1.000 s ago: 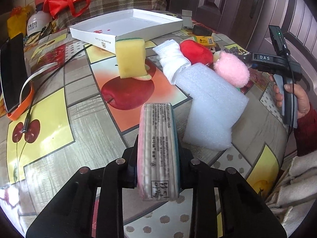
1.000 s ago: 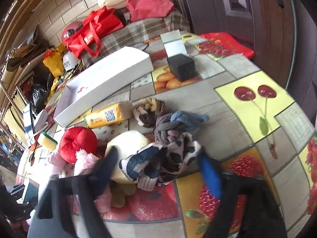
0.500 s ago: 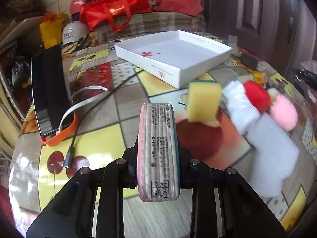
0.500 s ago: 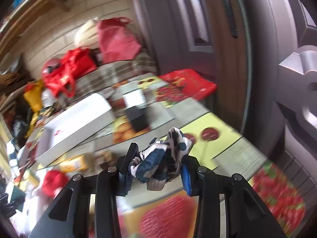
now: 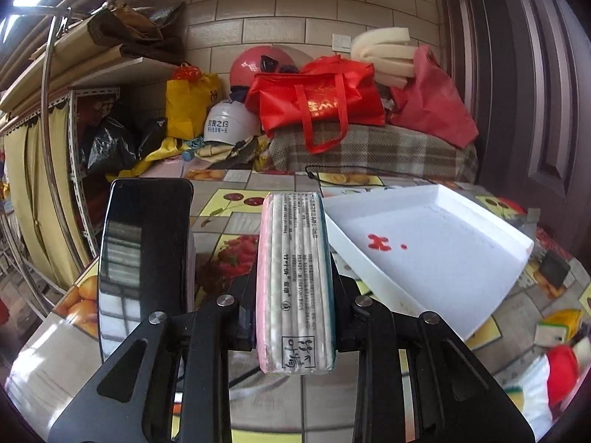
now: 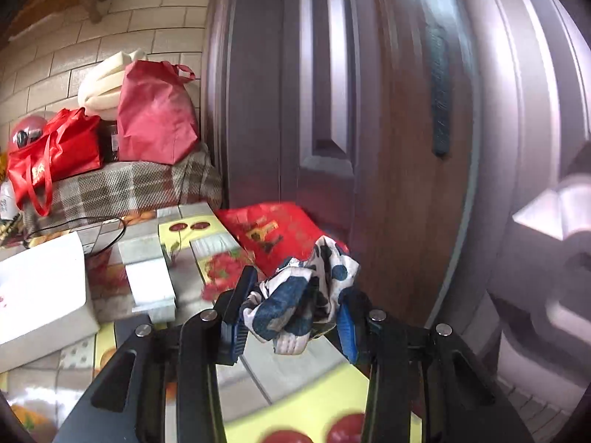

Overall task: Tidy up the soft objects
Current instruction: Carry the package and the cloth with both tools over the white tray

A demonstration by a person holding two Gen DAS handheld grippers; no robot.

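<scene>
The left gripper is clamped tight on a wrapped pack of cloths, pink on its left side, teal on its right, standing on edge between the jaws and held clear above the table. The clear wrapper carries columns of small Chinese print too fine to read, a round mark, and a boxed handwritten-style logo at the near end. Just left of the jaws a dark phone stands propped with its screen reflecting a window. Just right of the jaws and a little beyond lies an open white box, its floor bare but for a few red marks. Farther right, blurred at the frame edge, lie a red plush thing and a small black cube. Beyond the table a white helmet bears blue Chinese characters, and a red bag has gold lettering.

The right gripper has its blue-padded jaws closed on a bunched spotted cloth, white with navy dots, which fills the gap between the pads and hangs in the air. The jaws closed in within the last second, the cloth between them. Ahead and left of the jaws sits a small white block on the fruit-print tablecloth; directly beyond them is a red packet with gold characters, blurred. A dark wooden door rises behind.
</scene>
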